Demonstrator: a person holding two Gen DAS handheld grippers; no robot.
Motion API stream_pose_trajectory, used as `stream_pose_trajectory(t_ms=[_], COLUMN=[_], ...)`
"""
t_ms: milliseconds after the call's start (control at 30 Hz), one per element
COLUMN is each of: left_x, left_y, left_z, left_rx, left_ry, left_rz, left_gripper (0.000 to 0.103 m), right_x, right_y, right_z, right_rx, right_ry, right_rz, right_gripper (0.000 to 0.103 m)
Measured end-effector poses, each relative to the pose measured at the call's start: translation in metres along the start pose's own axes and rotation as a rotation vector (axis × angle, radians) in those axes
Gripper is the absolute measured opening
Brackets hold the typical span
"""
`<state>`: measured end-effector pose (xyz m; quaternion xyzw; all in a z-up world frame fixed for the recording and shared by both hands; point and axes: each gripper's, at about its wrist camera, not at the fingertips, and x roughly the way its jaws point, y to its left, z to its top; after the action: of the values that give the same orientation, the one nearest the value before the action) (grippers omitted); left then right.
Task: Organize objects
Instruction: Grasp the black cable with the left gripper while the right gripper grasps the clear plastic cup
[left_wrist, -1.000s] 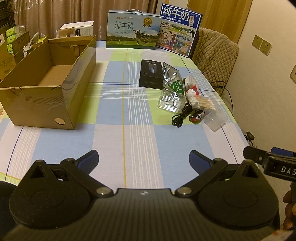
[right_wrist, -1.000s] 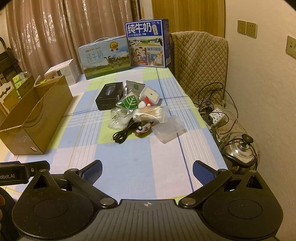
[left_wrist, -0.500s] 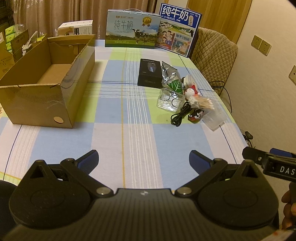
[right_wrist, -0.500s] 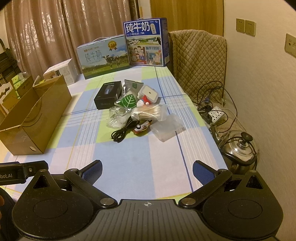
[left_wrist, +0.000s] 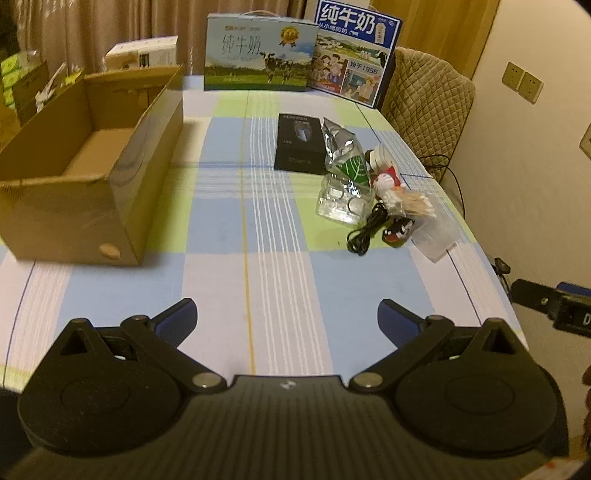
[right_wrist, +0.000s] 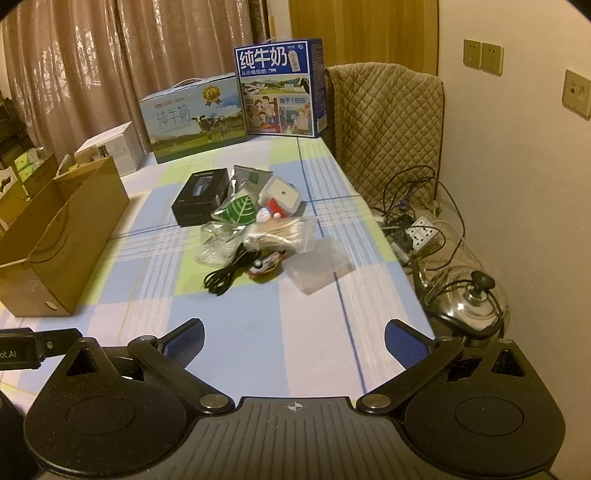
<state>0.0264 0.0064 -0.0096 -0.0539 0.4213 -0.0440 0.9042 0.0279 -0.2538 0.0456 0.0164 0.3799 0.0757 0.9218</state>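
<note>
An open cardboard box (left_wrist: 92, 173) stands on the left of the checked table (left_wrist: 258, 280); it also shows in the right wrist view (right_wrist: 62, 240). A heap of small things lies right of centre: a black box (left_wrist: 300, 142), a silver pouch with a green leaf (left_wrist: 347, 162), a clear packet (left_wrist: 343, 203), a black cable (left_wrist: 364, 232), a toy car (left_wrist: 399, 230), cotton swabs (right_wrist: 277, 232) and a clear plastic case (right_wrist: 317, 264). My left gripper (left_wrist: 286, 319) and right gripper (right_wrist: 293, 338) are both open and empty above the table's near end.
Two milk cartons (left_wrist: 260, 51) (right_wrist: 279, 98) stand at the table's far end, with a white box (right_wrist: 110, 151) at the far left. A padded chair (right_wrist: 388, 129) is on the right. A power strip, cables and a pot lid (right_wrist: 469, 295) lie on the floor beside the table.
Both grippers have moved slightly forward towards the objects. The jaws have stayed open and nothing on the table has moved.
</note>
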Motion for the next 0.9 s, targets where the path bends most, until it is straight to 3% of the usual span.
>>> stream_pose_trajectory(t_ms=[333, 767, 833, 900], left_x=[0.047, 0.142, 0.154, 0.163], left_y=[-0.013, -0.046, -0.051, -0.056], left_z=[0.034, 0.057, 0.059, 0.06], left_rx=[0.139, 0.291, 0.317, 0.346], left_ry=[0.0, 0.084, 0.094, 0.1], left_rz=[-0.042, -0.193, -0.22, -0.228], left_gripper=[0.101, 0.086, 0.081, 0.069], right_x=[0.033, 0.133, 0.148, 0.162], right_y=[-0.022, -0.034, -0.033, -0.033], right_z=[0.025, 0.04, 0.04, 0.04], right_rx=[-0.082, -0.328, -0.368, -0.397], right_ry=[-0.005, 0.037, 0.053, 0.072], right_rz=[-0.006, 0.122, 0.129, 0.14], right_gripper=[0.101, 0.101, 0.101, 0.101])
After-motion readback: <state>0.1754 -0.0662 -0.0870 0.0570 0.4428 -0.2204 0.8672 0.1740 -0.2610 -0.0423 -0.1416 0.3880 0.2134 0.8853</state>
